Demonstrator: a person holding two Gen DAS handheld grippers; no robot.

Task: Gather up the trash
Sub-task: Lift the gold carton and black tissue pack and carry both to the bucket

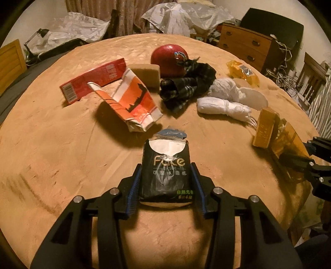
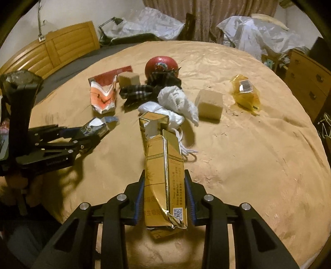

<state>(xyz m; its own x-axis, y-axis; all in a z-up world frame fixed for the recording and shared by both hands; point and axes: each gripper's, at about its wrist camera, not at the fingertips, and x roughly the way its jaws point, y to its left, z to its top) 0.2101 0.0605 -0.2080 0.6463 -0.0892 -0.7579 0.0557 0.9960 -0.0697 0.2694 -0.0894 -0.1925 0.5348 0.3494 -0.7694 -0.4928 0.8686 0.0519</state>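
Warm, dim yellow light falls from above and behind the cameras, casting soft dark shadows on the bed cover (image 1: 62,144). Fisheye bending curves the edges and blackens the corners. The gold carton (image 2: 163,171) shows slight glare; distant clutter looks grainy.

A red apple (image 1: 168,60) with a sticker sits far back on the tan blanket (image 1: 62,155), touching a dark plaid cloth (image 1: 186,87). Two tan sponge blocks lie apart: one (image 2: 210,104) beside a rolled white towel (image 2: 180,101), the other (image 2: 128,79) near the apple. Behind the bed: a wooden headboard (image 2: 62,47), a black desk lamp (image 1: 37,37), crumpled plastic sheeting (image 1: 186,16), curtains (image 2: 206,16) and a wooden dresser (image 1: 246,44)
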